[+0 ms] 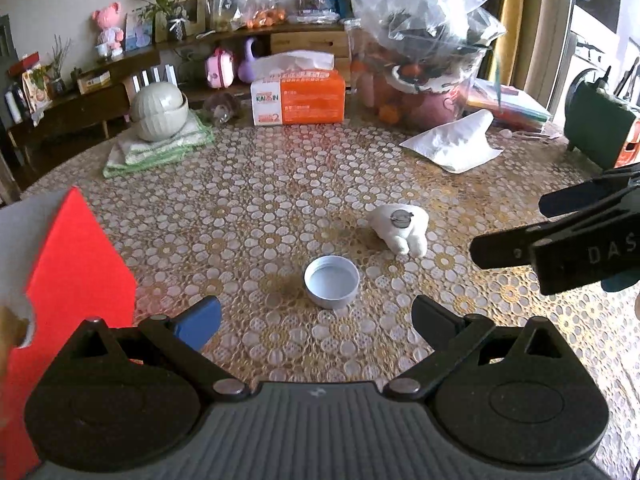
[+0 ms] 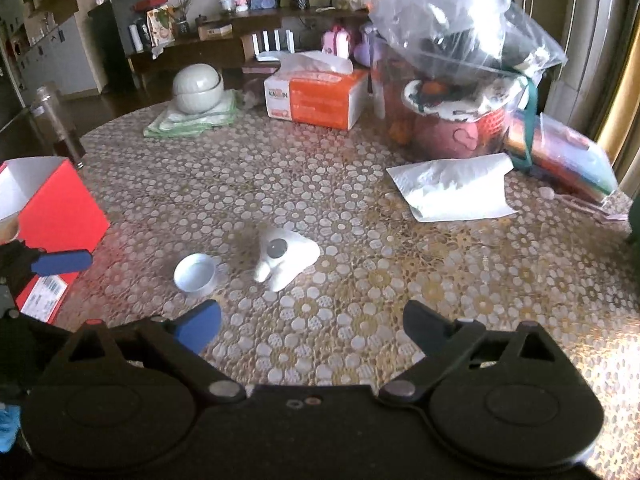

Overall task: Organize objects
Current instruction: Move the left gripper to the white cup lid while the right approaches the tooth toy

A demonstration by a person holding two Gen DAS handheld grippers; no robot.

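A small white round cap (image 1: 332,280) (image 2: 195,273) lies open side up on the patterned tablecloth, just ahead of my left gripper (image 1: 316,320), which is open with nothing between its fingers. Beyond the cap and to its right lies a small white figurine (image 1: 400,228) (image 2: 286,258) on its side, a grey disc on it. An open red box (image 1: 76,264) (image 2: 52,216) stands at the left. My right gripper (image 2: 312,324) (image 1: 516,228) is open and empty, hovering short of the figurine. One blue finger (image 2: 60,262) of the left gripper shows beside the red box.
At the back of the table (image 1: 280,184) stand an orange tissue box (image 1: 298,98), stacked pale bowls (image 1: 158,110) on folded green towels, a large clear plastic bag (image 1: 424,20) over a pink pot, and a white paper bag (image 2: 452,190). Shelves with clutter line the wall.
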